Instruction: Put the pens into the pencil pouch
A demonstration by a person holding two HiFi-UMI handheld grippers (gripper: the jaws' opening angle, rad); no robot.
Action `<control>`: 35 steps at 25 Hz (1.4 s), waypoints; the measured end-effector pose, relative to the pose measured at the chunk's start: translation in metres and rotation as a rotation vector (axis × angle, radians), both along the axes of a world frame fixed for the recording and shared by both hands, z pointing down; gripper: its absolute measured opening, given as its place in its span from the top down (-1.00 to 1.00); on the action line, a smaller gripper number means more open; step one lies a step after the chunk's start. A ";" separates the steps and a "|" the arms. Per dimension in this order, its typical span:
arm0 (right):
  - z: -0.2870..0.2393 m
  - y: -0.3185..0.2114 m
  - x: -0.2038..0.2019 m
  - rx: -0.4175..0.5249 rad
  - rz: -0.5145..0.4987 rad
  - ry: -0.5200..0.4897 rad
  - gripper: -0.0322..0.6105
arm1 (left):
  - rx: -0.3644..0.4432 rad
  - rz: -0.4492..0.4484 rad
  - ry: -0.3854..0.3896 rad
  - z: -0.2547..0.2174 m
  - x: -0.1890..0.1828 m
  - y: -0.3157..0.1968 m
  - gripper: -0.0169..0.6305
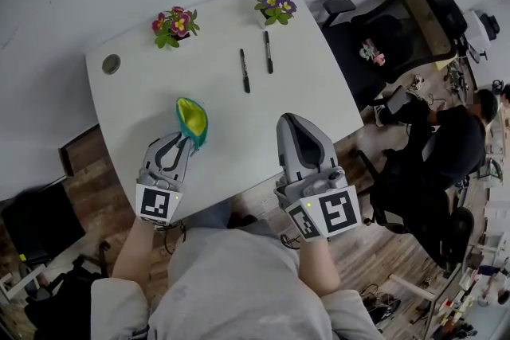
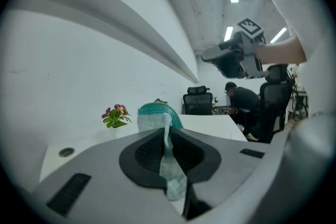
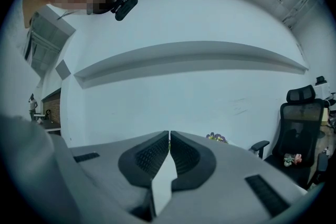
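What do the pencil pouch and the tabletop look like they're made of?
The pencil pouch looks like soft fabric, likely knit or woven. Its teal outside shows a ribbed texture, the lining is yellow, and it folds thin and limp. The tabletop is probably laminate or painted board with a matte white finish. It looks smooth and uniform, with no grain visible. Neither material can be confirmed by sight.
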State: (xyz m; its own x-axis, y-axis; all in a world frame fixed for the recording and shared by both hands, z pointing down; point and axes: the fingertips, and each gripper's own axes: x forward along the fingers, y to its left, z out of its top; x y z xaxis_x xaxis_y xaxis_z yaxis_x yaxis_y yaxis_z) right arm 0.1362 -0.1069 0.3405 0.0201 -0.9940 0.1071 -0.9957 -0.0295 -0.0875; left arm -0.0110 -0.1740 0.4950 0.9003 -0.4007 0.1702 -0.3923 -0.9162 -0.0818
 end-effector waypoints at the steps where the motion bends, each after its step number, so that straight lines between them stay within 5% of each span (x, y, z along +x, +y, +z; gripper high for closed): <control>1: 0.000 -0.001 -0.001 0.001 -0.003 0.001 0.80 | -0.038 -0.011 0.031 -0.002 -0.003 -0.001 0.79; 21: 0.023 -0.035 0.000 -0.081 -0.118 0.022 0.80 | -0.205 -0.109 0.182 -0.003 -0.024 -0.002 0.79; 35: 0.149 -0.105 0.070 -0.543 -0.249 -0.164 0.80 | -0.243 -0.297 0.220 0.001 -0.017 0.005 0.82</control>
State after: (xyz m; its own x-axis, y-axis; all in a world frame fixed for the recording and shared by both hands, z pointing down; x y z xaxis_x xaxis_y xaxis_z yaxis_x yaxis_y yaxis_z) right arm 0.2058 -0.2121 0.4900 -0.2653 -0.7696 0.5808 -0.9532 0.1189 -0.2778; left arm -0.0279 -0.1692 0.4957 0.7776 -0.6192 0.1088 -0.6253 -0.7436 0.2368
